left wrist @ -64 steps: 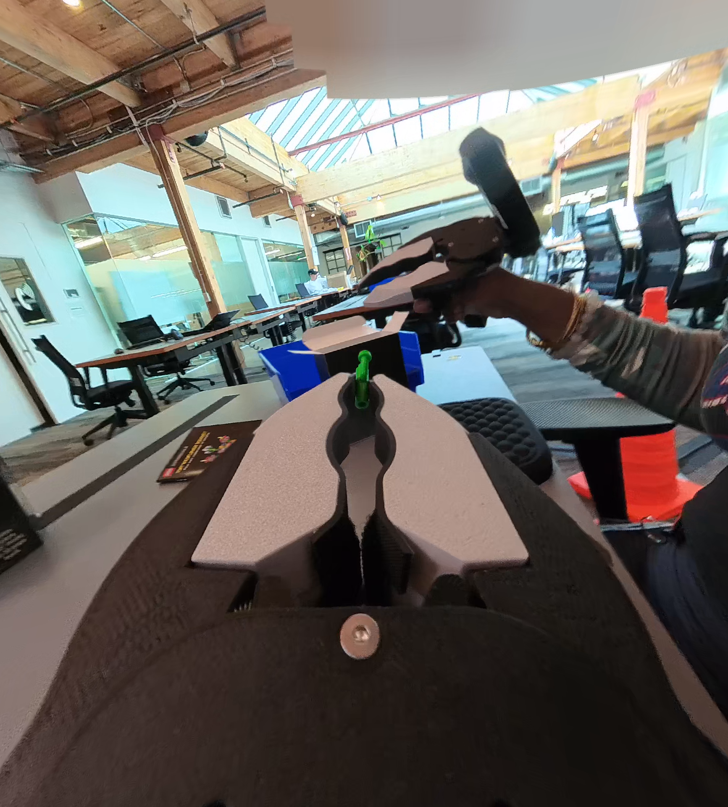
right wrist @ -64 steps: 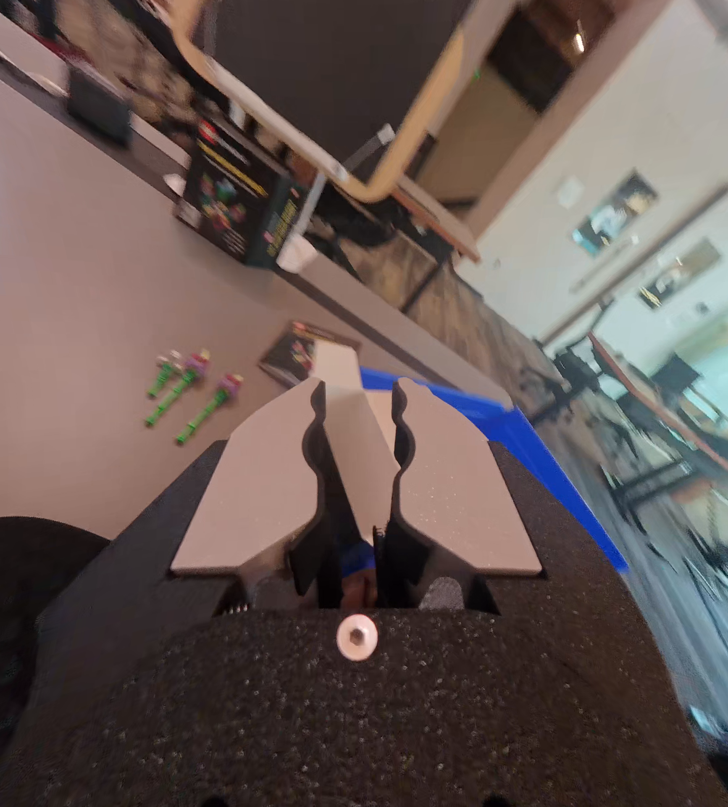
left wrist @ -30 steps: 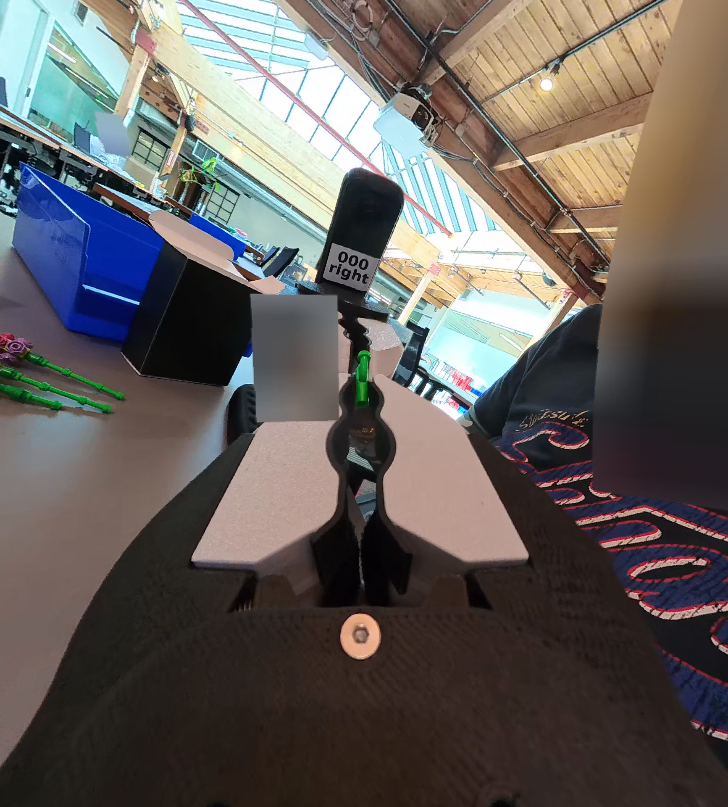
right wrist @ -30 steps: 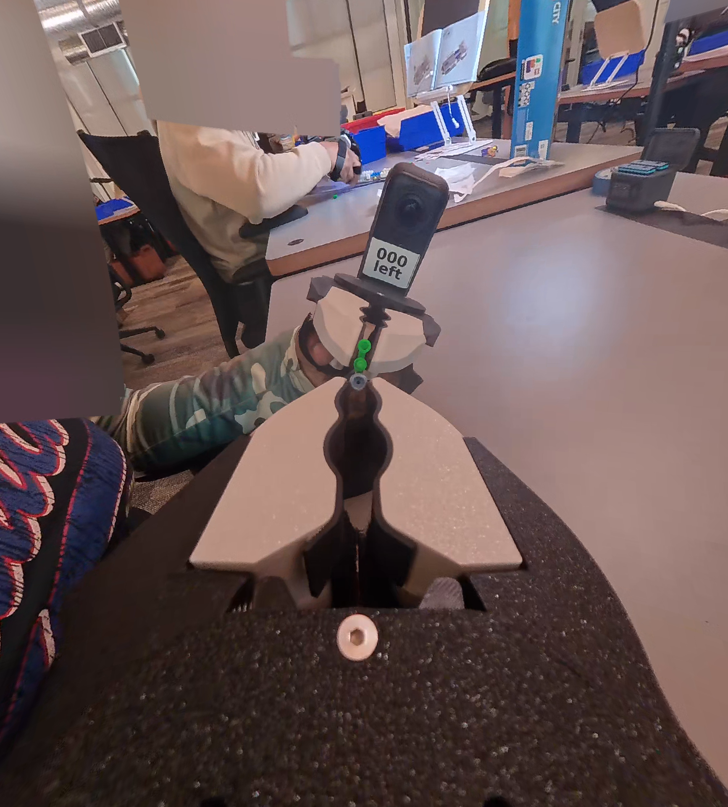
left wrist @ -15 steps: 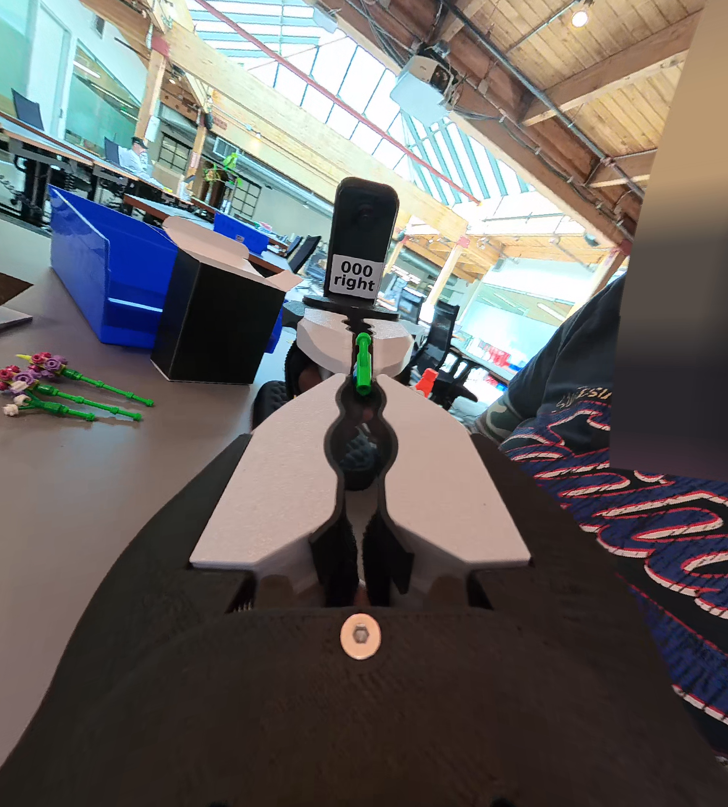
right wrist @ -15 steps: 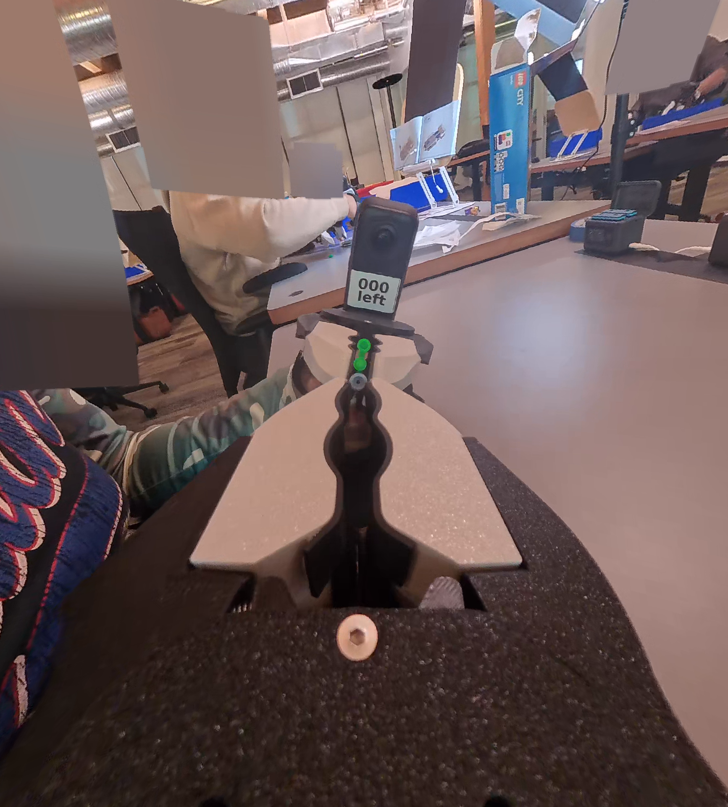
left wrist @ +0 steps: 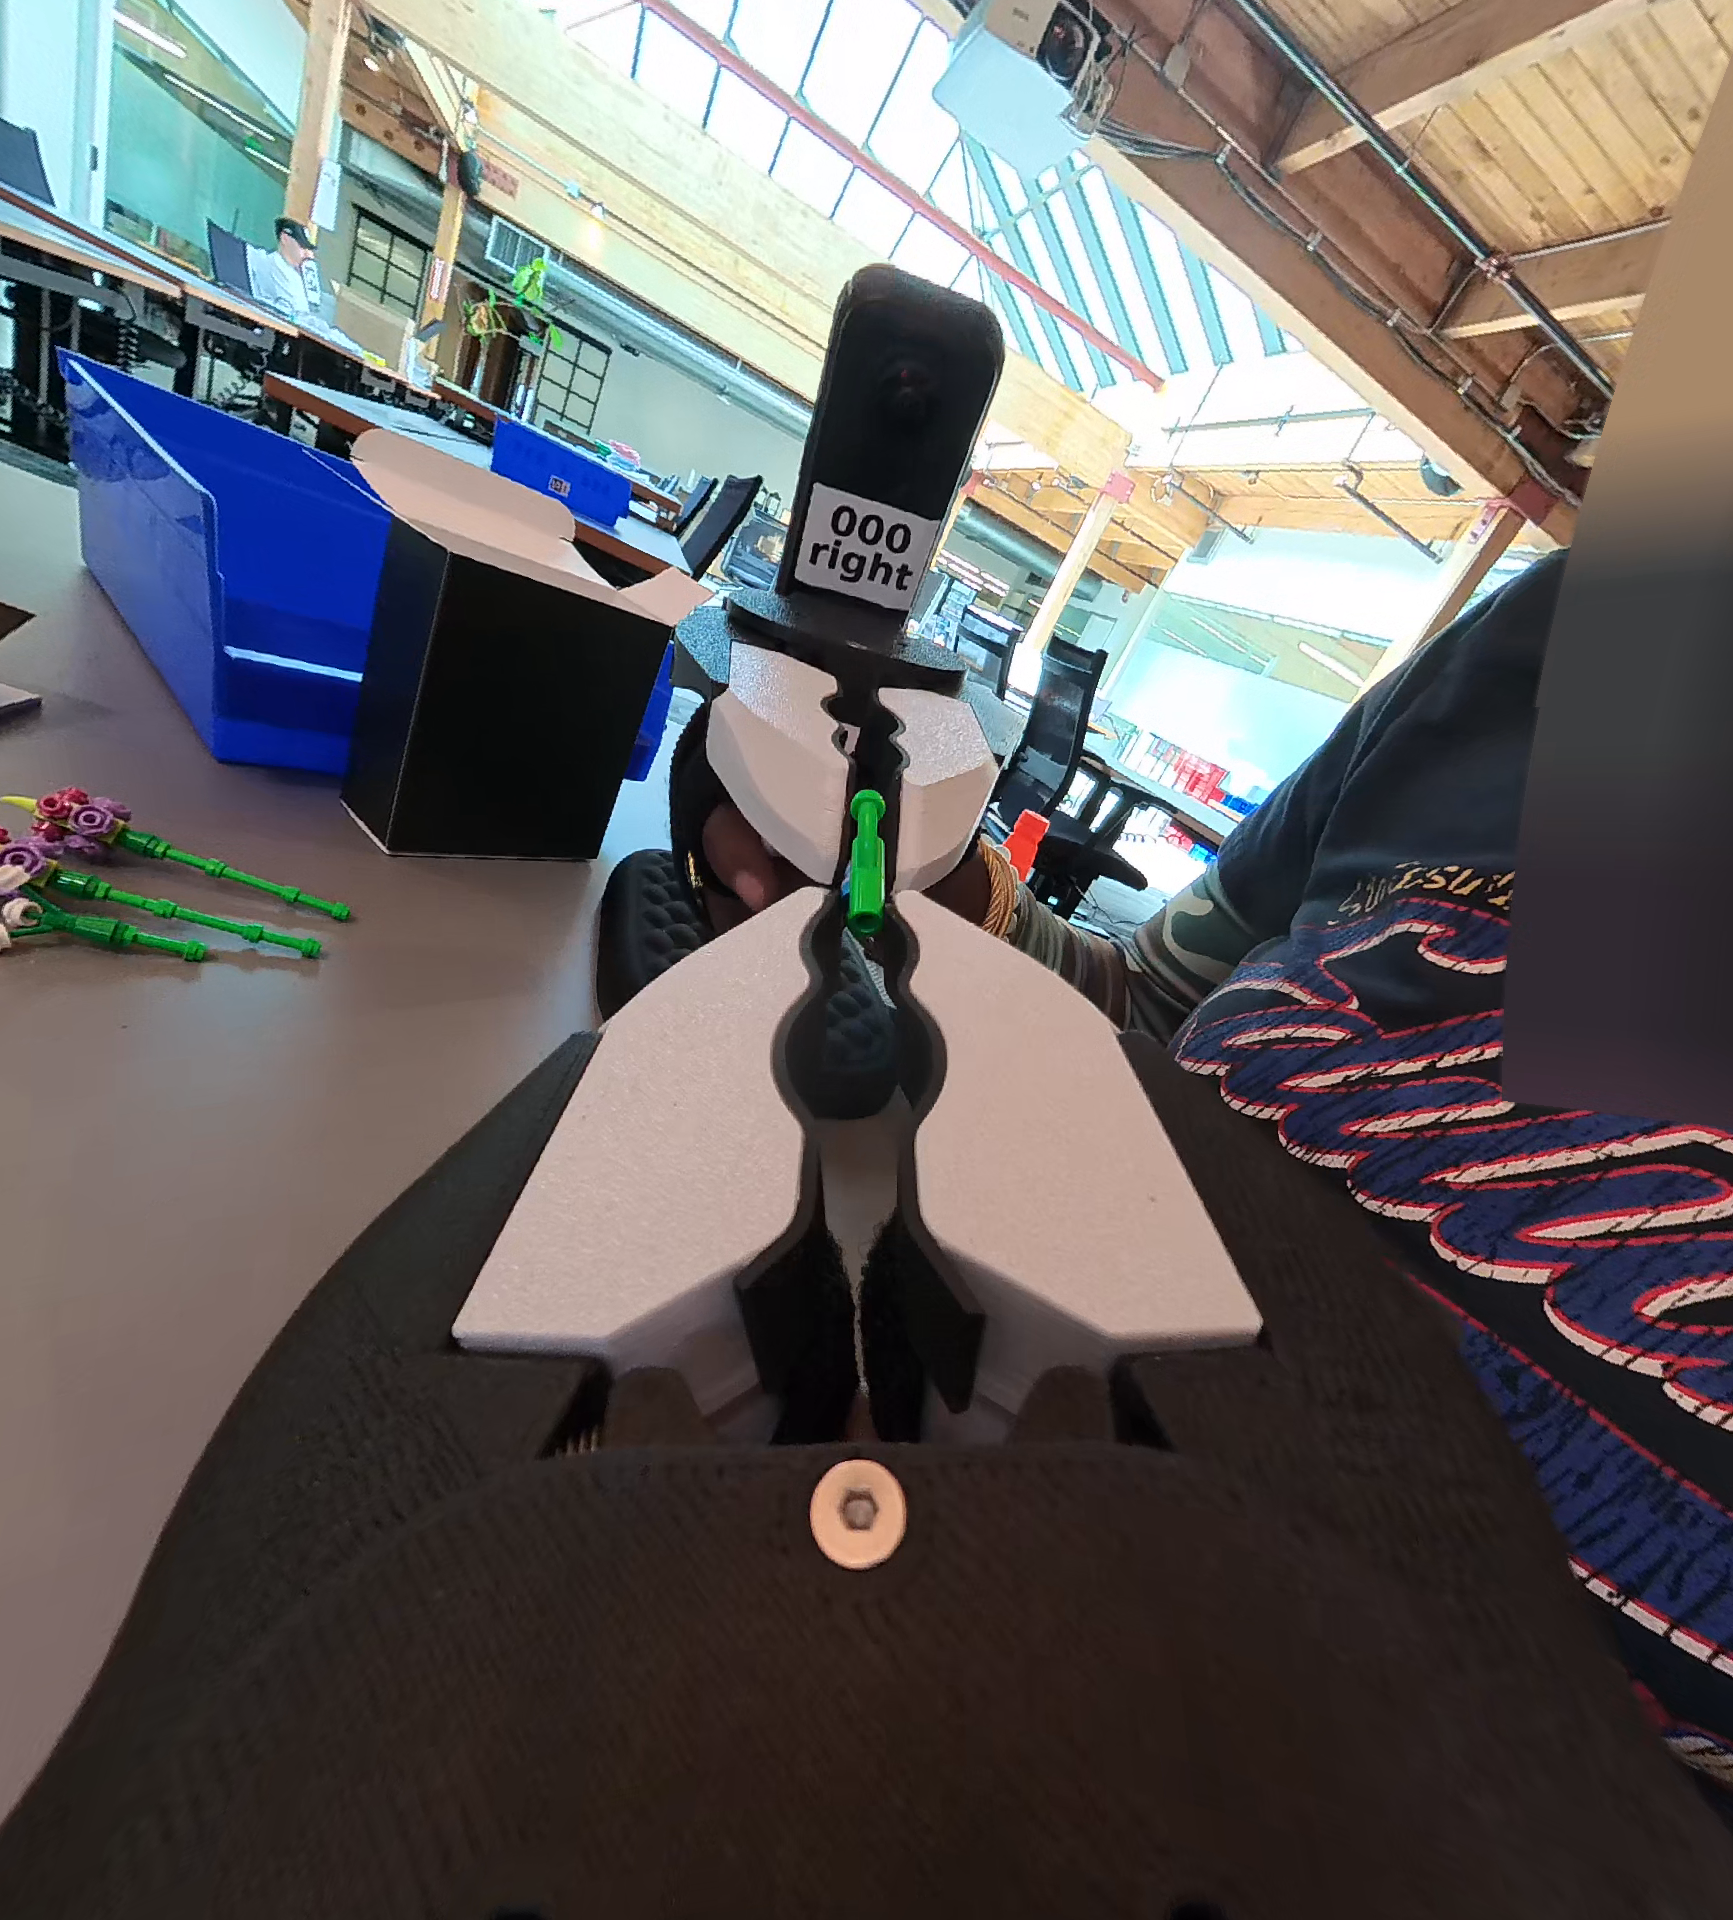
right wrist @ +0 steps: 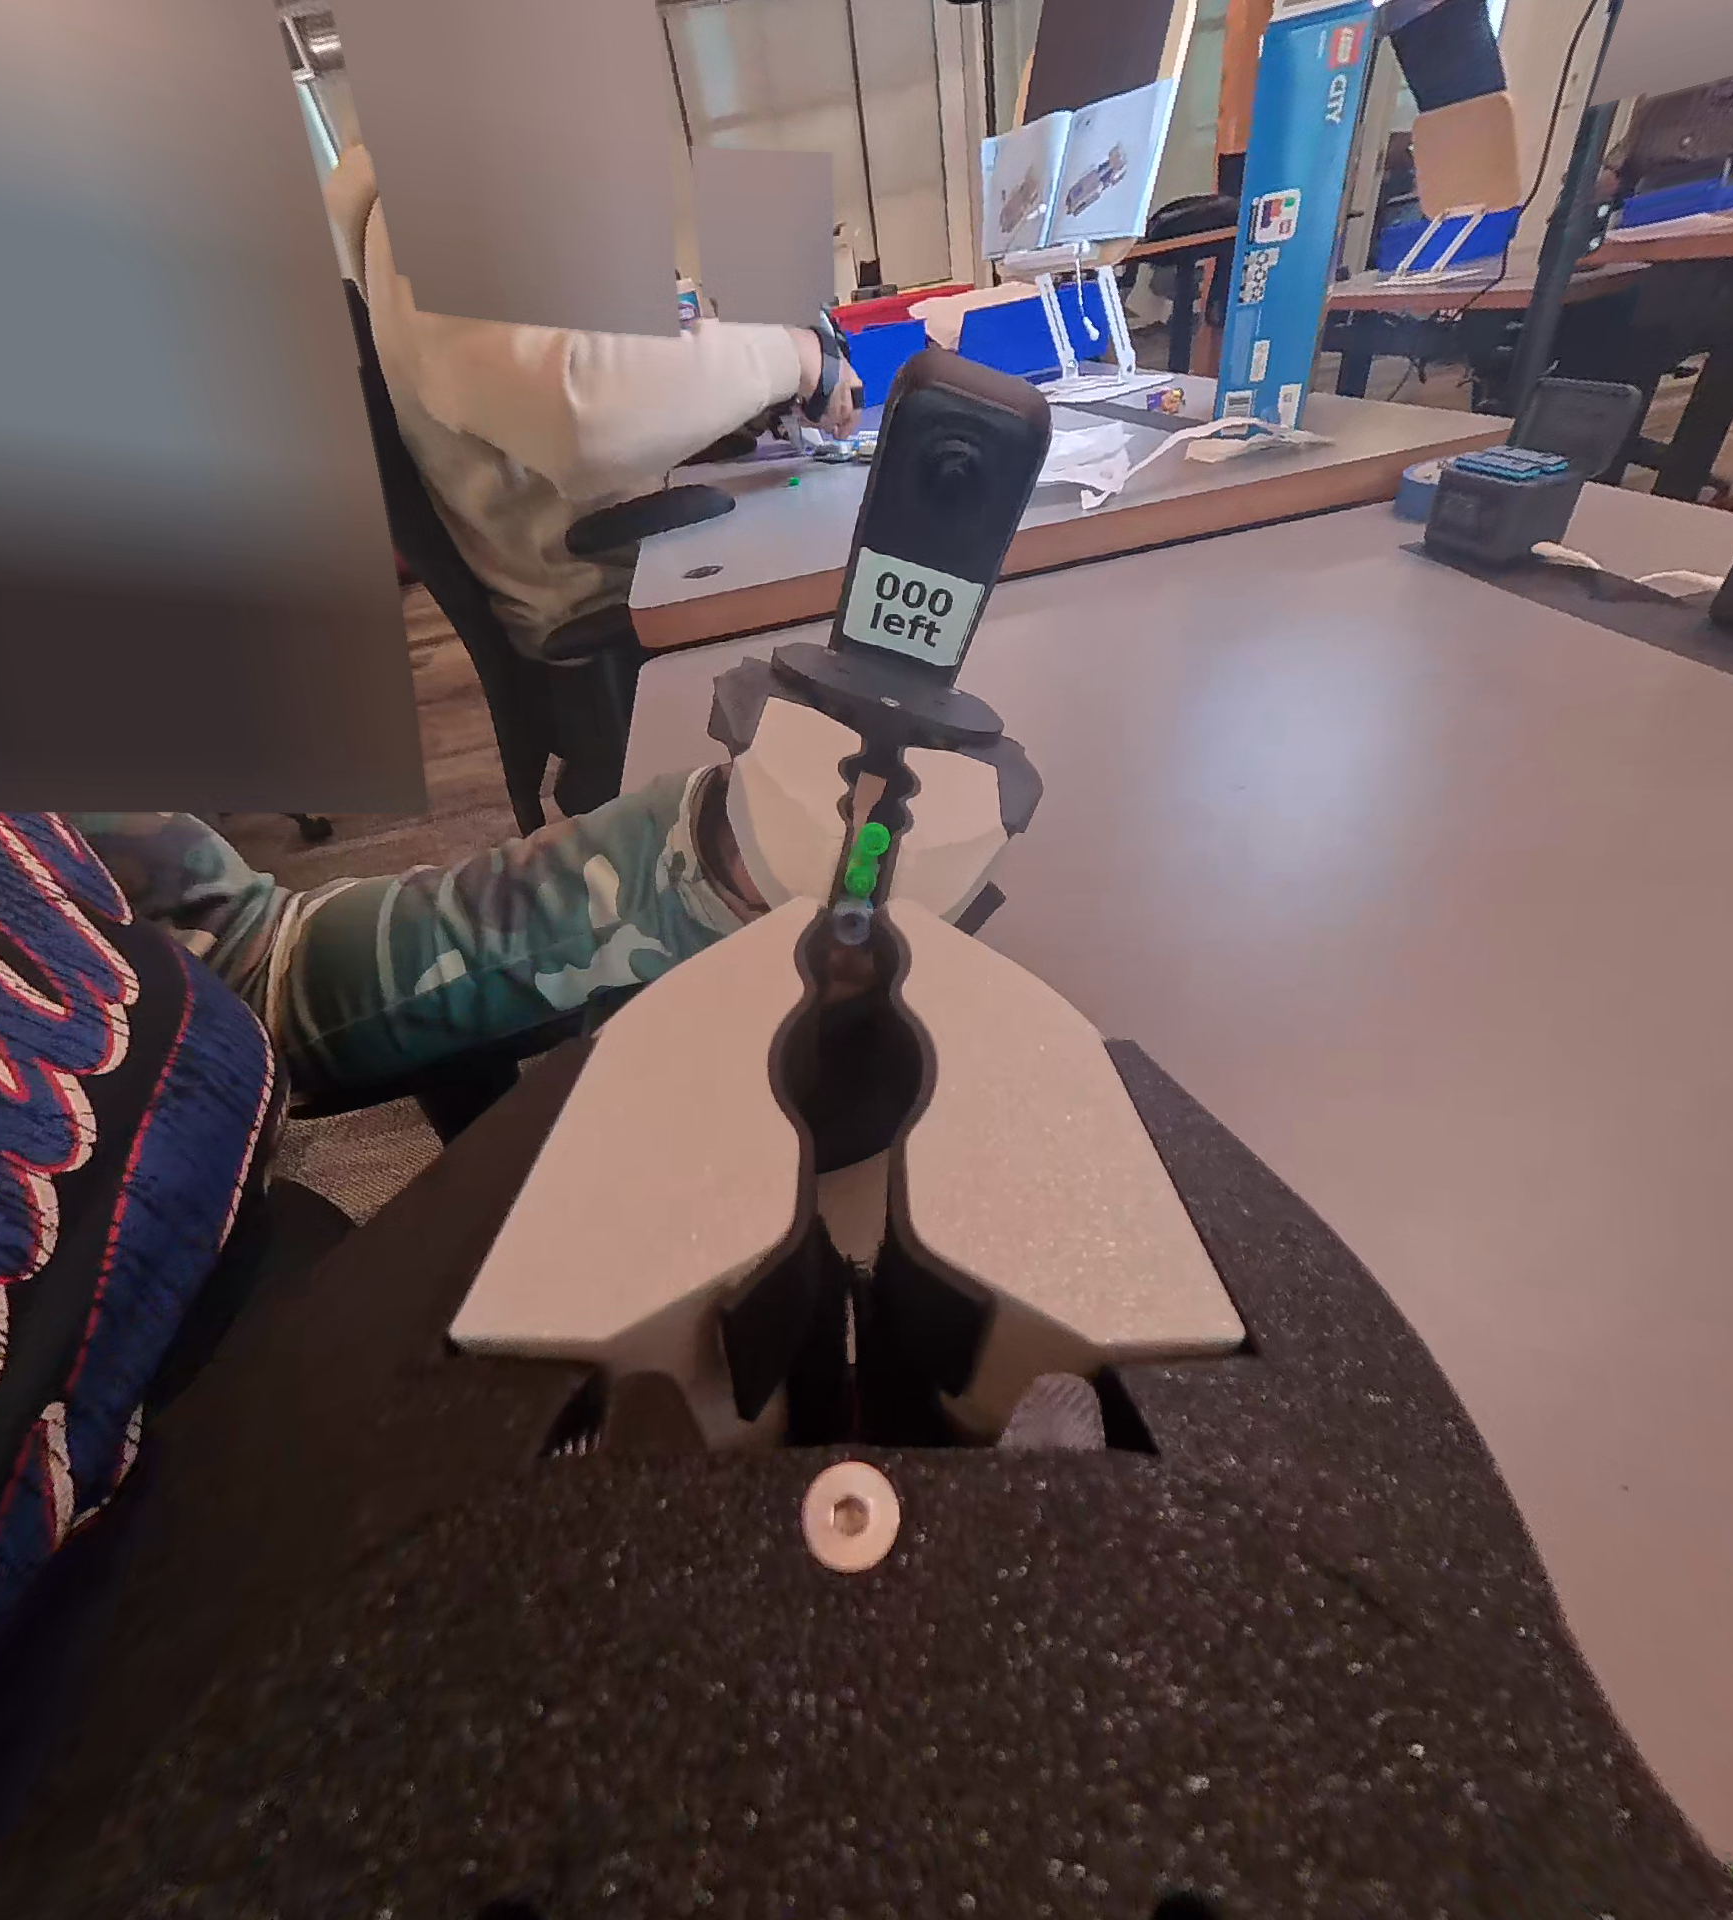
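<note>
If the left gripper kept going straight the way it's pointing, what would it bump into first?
Most likely the right gripper facing it: the green stem piece pinched in the left gripper already reaches its fingertips. Depth is hard to judge, so whether they touch is unclear.

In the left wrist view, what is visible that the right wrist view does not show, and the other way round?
Only the left wrist view shows three toy flowers lying on the table, a blue bin and an open black box in front of it. Only the right wrist view shows a tall blue box and a seated person at the next desk. Both show the two claws facing each other, tips almost meeting: the left claw shut on a green stem piece, the right claw shut on a small grey piece.
</note>
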The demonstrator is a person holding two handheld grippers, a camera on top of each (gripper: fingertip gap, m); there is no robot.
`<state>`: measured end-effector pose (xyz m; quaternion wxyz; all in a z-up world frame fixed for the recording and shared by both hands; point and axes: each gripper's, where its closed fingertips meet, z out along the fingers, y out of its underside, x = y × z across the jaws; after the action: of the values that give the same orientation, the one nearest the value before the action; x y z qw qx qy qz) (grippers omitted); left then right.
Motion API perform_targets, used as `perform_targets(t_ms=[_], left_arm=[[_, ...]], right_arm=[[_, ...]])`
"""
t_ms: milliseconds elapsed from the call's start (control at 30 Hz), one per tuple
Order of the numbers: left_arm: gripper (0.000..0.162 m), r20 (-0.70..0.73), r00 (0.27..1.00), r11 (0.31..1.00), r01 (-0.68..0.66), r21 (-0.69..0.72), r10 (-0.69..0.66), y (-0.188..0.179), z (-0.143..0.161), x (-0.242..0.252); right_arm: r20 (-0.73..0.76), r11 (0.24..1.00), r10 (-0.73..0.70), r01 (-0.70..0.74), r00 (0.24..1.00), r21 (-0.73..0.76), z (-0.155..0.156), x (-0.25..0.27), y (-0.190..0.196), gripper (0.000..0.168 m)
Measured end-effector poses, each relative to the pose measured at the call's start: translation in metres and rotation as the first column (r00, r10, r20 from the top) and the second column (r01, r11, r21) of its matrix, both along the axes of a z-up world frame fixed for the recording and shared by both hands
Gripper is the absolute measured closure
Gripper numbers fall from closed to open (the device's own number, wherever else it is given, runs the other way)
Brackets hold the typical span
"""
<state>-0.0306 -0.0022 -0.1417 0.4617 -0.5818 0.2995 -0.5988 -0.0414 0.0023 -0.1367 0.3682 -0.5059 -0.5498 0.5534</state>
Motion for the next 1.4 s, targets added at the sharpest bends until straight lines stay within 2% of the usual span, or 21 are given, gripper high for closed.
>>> perform_targets(t_ms=[67,167,267,333,400,467,533,667,733,767,867,933,967,1067,1100,1200,1300,1400], left_arm=[[0.155,-0.007,1.0,1.0,-0.011,-0.002,0.011,0.001,-0.001,0.0],[0.155,-0.014,0.999,0.999,-0.034,-0.014,0.034,0.005,-0.002,-0.001],[0.155,-0.017,0.999,0.999,-0.046,-0.025,0.045,0.007,-0.003,-0.001],[0.155,-0.018,0.999,0.999,-0.046,-0.026,0.046,0.007,-0.003,0.0],[0.155,0.0,0.998,0.998,-0.063,-0.028,0.063,0.009,-0.001,-0.003],[0.156,0.077,0.992,0.995,-0.098,-0.03,0.1,0.012,0.007,-0.018],[0.155,0.076,0.989,0.992,-0.127,-0.012,0.127,0.014,0.008,-0.027],[0.155,0.021,0.994,0.994,-0.108,-0.012,0.108,0.013,0.002,-0.021],[0.155,0.002,0.994,0.994,-0.108,-0.011,0.108,0.013,0.0,-0.019],[0.155,-0.002,0.994,0.994,-0.109,-0.01,0.109,0.013,-0.001,-0.018],[0.155,-0.014,0.994,0.994,-0.111,-0.011,0.111,0.013,-0.002,-0.017],[0.155,-0.02,0.994,0.994,-0.108,-0.011,0.108,0.013,-0.003,-0.016],[0.155,-0.022,0.994,0.994,-0.106,-0.01,0.106,0.013,-0.003,-0.016],[0.155,-0.025,0.994,0.994,-0.107,-0.009,0.107,0.013,-0.003,-0.016],[0.155,-0.026,0.994,0.994,-0.107,-0.009,0.107,0.013,-0.003,-0.015],[0.155,-0.032,0.994,0.994,-0.106,-0.008,0.106,0.013,-0.004,-0.015],[0.155,-0.031,0.994,0.994,-0.105,-0.009,0.105,0.013,-0.004,-0.015],[0.155,-0.034,0.994,0.995,-0.102,-0.007,0.102,0.012,-0.004,-0.014]], right_arm=[[0.003,1.0,-0.014,0.014,1.0,0.028,-0.001,0.0,0.002,0.162],[-0.009,0.985,-0.076,0.077,0.997,0.156,-0.002,0.0,0.005,0.162],[-0.029,0.935,-0.146,0.147,0.989,0.323,-0.002,0.001,0.007,0.162],[-0.044,0.91,-0.17,0.174,0.984,0.375,-0.002,0.002,0.007,0.162],[-0.069,0.918,-0.187,0.199,0.98,0.342,0.001,0.004,0.009,0.162],[-0.118,0.957,-0.189,0.21,0.975,0.2,0.011,0.016,0.016,0.162],[-0.147,0.968,-0.205,0.223,0.968,0.118,0.017,0.03,0.023,0.162],[-0.085,0.911,-0.34,0.351,0.936,0.215,0.019,0.056,0.041,0.162],[-0.035,0.836,-0.481,0.471,0.876,0.282,0.026,0.08,0.063,0.162],[-0.007,0.764,-0.588,0.558,0.809,0.323,0.03,0.099,0.08,0.161],[0.058,0.505,-0.842,0.744,0.537,0.438,0.041,0.165,0.123,0.161],[0.104,0.36,-0.929,0.796,0.356,0.486,0.04,0.203,0.143,0.161],[0.118,0.318,-0.947,0.804,0.3,0.502,0.038,0.215,0.15,0.161],[0.223,0.322,-0.945,0.807,0.24,0.495,0.02,0.228,0.158,0.16],[0.245,0.327,-0.941,0.807,0.232,0.491,0.015,0.229,0.16,0.155],[0.27,0.348,-0.933,0.791,0.238,0.504,0.009,0.229,0.16,0.144],[0.255,0.356,-0.933,0.766,0.255,0.536,0.01,0.225,0.157,0.141],[0.254,0.346,-0.937,0.739,0.239,0.579,0.01,0.228,0.157,0.138]])
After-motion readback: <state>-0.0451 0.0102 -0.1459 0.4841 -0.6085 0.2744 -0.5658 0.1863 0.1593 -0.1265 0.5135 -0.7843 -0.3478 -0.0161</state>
